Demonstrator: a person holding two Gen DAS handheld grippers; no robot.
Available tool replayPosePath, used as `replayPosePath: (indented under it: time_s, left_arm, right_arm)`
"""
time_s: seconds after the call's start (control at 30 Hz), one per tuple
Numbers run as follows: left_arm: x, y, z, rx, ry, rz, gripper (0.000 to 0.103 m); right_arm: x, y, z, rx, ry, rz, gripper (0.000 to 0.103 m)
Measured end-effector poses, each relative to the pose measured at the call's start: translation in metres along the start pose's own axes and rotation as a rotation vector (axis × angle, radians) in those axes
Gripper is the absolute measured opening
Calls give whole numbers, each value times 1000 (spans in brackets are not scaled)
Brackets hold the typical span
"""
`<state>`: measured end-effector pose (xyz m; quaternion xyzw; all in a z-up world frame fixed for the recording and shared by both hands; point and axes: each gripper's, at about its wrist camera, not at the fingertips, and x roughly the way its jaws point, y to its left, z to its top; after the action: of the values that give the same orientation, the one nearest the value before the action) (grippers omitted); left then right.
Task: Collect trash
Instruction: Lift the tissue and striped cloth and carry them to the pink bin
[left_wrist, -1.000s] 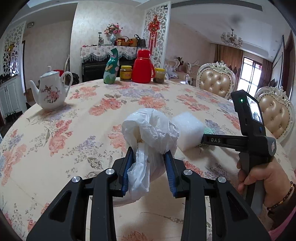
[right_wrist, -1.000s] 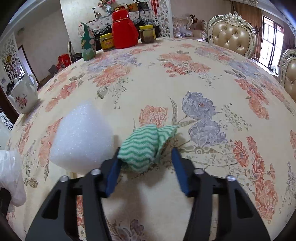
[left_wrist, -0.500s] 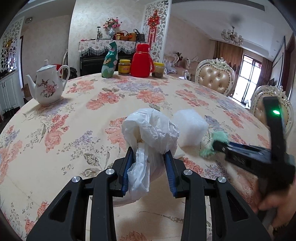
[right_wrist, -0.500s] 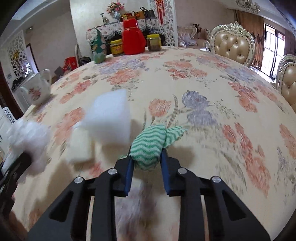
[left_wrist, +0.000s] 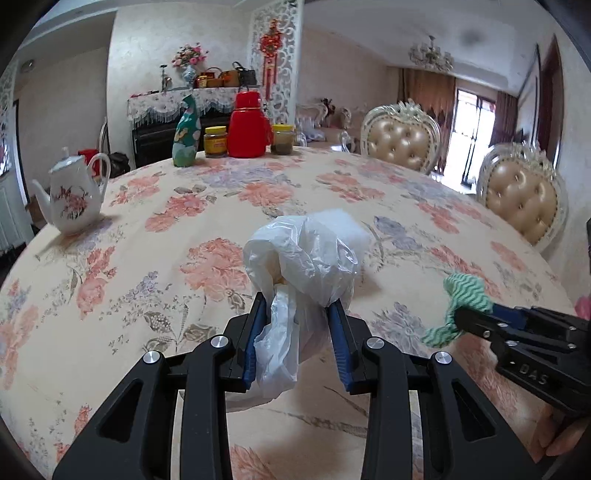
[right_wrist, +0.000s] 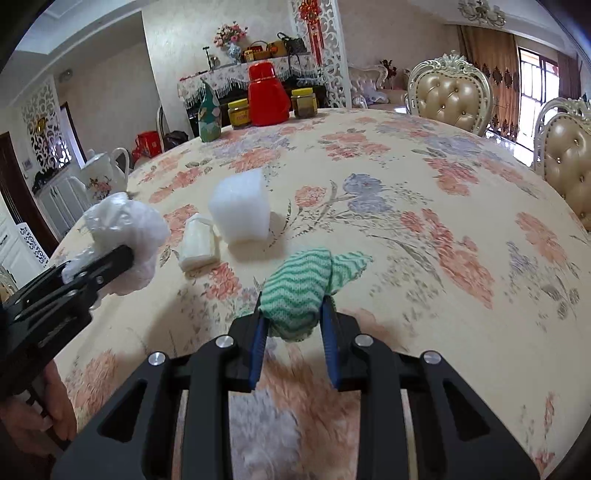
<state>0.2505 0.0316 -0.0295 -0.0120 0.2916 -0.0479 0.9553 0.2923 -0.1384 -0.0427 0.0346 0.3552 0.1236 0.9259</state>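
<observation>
My right gripper (right_wrist: 291, 325) has just squeezed shut on the green wavy cloth (right_wrist: 299, 291). A second ago its jaws were wide and the cloth lay loose between them on the table (right_wrist: 424, 206). Now the cloth is pinched tight and lifted off, and I am pulling it back toward me. From my left camera it shows out at 4 o'clock.

My left gripper (left_wrist: 297, 332) is pressed on the crumpled white plastic bag (left_wrist: 303, 258), same as before.

So both hands are full. The white foam block (right_wrist: 240, 210) and the small white packet (right_wrist: 199, 245) lie at 11 o'clock from the cloth, not picked up yet. I think I must drop these two somewhere first.
</observation>
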Motion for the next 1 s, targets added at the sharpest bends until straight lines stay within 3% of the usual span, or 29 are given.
replayPosePath:
  time_s: [0.23,0.5,1.0]
  left_arm:
    - [-37,-33,-6,73,-25,7,33]
    - [-72,-70,-23,95,-68,-43,33]
    - [-86,-139,-39,157,-97,-143,33]
  right_arm:
    - [-43,-12,-15,5,-53,17,27]
    - [-90,-21,-33,-32,-120,6,27]
    - [-151,-71,-65,3,-199,-29,27]
